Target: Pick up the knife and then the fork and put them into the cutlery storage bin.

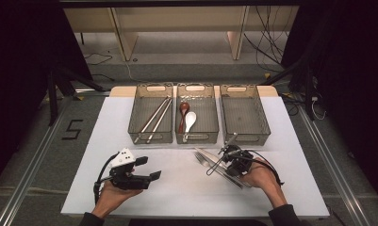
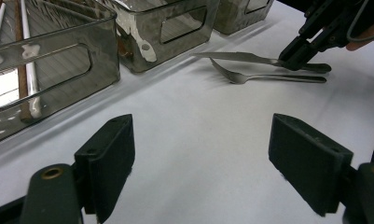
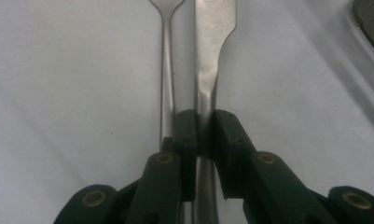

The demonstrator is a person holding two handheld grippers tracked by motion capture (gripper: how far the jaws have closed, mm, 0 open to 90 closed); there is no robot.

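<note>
A knife is pinched on the white table.

The right gripper (image 3: 201, 135) is held low and its jaws are squeezed shut on the knife (image 3: 211, 42) handle, just beside one fork (image 3: 166, 70). The left gripper (image 2: 201, 163) is held wide open with nothing in it. Three baskets (image 1: 245, 115) are lined up behind.

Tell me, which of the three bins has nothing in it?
The right bin; the left bin holds chopsticks, the middle bin spoons.
</note>
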